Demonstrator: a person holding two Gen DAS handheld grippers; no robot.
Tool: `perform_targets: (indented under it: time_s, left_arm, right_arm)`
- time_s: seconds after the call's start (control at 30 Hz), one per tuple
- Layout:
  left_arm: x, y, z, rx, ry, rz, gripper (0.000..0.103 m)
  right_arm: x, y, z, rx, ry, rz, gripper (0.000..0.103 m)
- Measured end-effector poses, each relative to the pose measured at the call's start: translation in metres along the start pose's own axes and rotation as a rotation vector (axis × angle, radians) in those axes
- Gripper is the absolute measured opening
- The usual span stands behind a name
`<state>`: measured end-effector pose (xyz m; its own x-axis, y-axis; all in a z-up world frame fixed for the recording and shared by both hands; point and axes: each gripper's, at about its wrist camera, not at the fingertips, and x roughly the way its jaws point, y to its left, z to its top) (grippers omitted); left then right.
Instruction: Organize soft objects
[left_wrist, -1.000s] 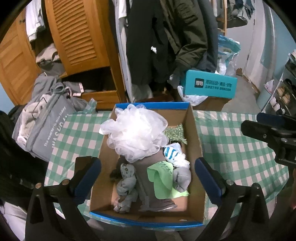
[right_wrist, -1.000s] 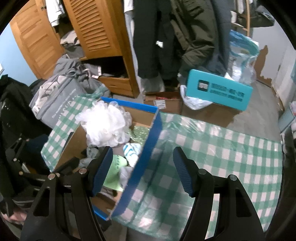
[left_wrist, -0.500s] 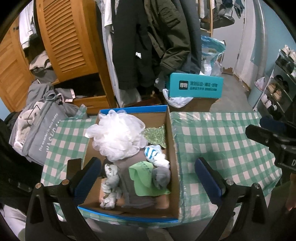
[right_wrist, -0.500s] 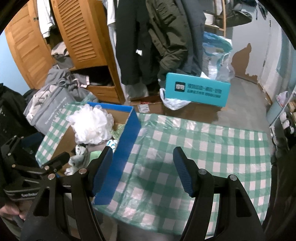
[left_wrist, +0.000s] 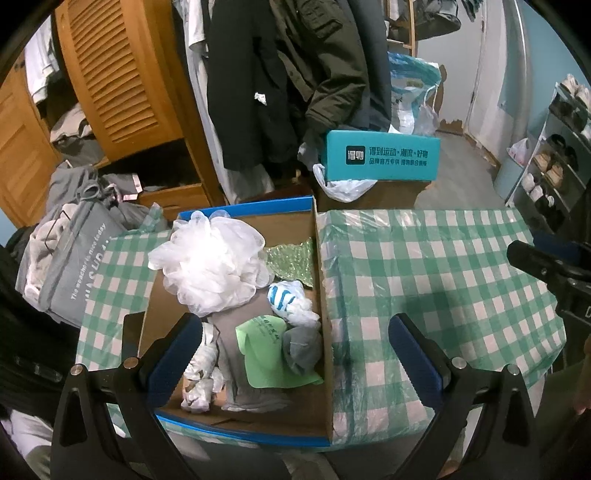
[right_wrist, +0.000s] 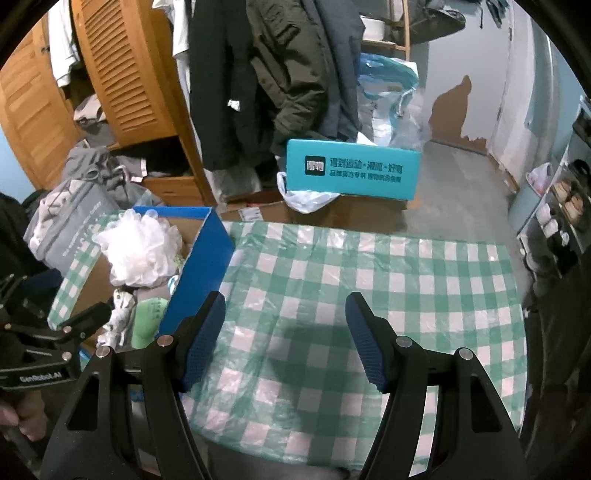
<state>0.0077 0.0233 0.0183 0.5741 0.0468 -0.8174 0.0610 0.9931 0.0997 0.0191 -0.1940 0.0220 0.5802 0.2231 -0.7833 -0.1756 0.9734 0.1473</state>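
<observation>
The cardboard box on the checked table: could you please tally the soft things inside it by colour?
White: 1, bath pouf
Green: 2, glittery piece and cloth
Grey: 2, sock and flat cloth
White with blue stripes: 1, sock
White with grey pattern: 1, sock bundle
Total: 7 that show; more may lie underneath.

An open cardboard box (left_wrist: 327, 332) with blue edging sat at the lower left of the frame, holding soft things: a white mesh puff (left_wrist: 212, 262) at the back, a blue-striped sock (left_wrist: 290, 301), a green cloth (left_wrist: 266, 350), a grey sock (left_wrist: 301, 349) and a patterned sock (left_wrist: 201, 373) in front.
</observation>
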Motion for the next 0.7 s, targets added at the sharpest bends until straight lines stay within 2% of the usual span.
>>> perform_targets:
  time_s: [0.4, 0.7]
  left_arm:
    - [-0.003, -0.004, 0.005, -0.021, -0.008, 0.013, 0.102]
    - [-0.006, -0.012, 0.003, 0.014, -0.012, 0.029, 0.102]
  right_arm:
    - [-0.003, -0.006, -0.003, -0.002, 0.001, 0.007, 0.067]
    - [-0.005, -0.011, -0.006, 0.001, 0.004, 0.003, 0.067]
